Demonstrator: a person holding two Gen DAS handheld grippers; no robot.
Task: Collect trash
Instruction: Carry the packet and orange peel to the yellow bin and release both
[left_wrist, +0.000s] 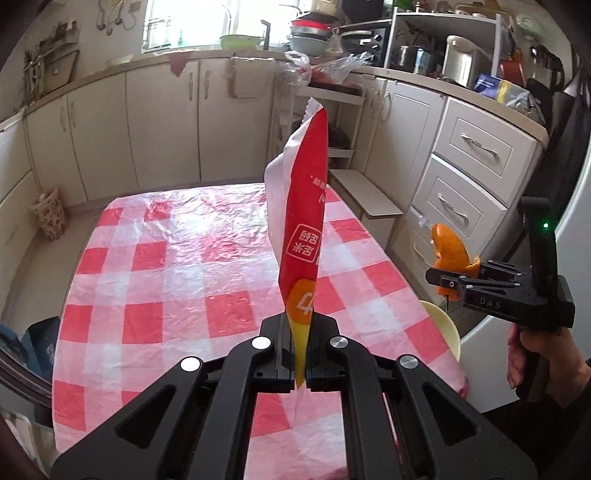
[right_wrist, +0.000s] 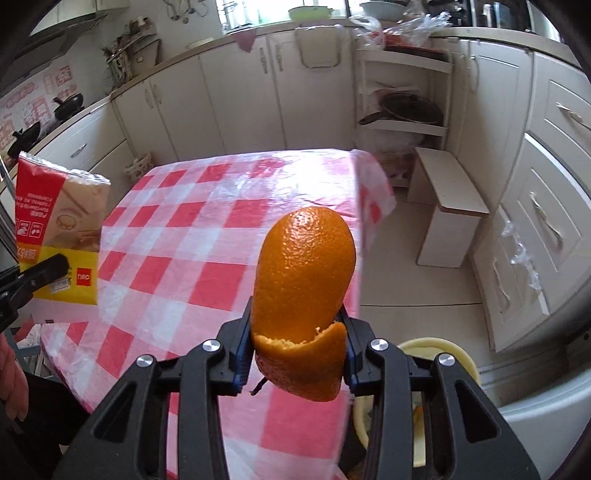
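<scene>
My left gripper (left_wrist: 301, 354) is shut on a red, white and yellow snack wrapper (left_wrist: 304, 221) that stands up from its jaws above the checkered table (left_wrist: 166, 277). The wrapper also shows in the right wrist view (right_wrist: 59, 221), held by the left gripper (right_wrist: 48, 269) at the far left. My right gripper (right_wrist: 295, 354) is shut on a large orange peel (right_wrist: 304, 280), held above the table's right edge. In the left wrist view the right gripper (left_wrist: 448, 282) and the peel (left_wrist: 448, 247) are at the right, just above a pale yellow bin (left_wrist: 445, 326).
The pale yellow bin (right_wrist: 458, 354) stands on the floor beside the table's right edge, below my right gripper. White kitchen cabinets (left_wrist: 166, 122) and drawers (left_wrist: 476, 177) ring the room. A small white step stool (right_wrist: 447, 206) stands by the drawers.
</scene>
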